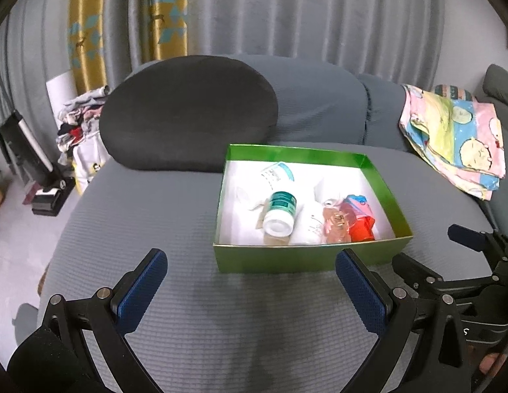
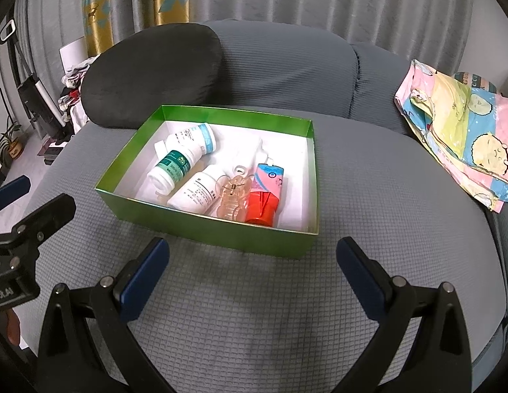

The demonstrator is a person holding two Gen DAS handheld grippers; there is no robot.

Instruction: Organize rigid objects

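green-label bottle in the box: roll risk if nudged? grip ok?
The green-label bottle lies on its side, leaning on another bottle, so a nudge would likely roll it. Looks like rigid plastic, probably light. The smooth round body may slip unless the pads close across it.

Soft, even indoor light fills both views, moderately bright, with no hard glare. Faint dark shadows lie on the grey cushion (image 2: 254,294) just before the green box (image 2: 201,226). Fisheye bending curves the curtains (image 1: 286,16) and blackens the corners. Detail is slightly soft; labels stay unreadable.
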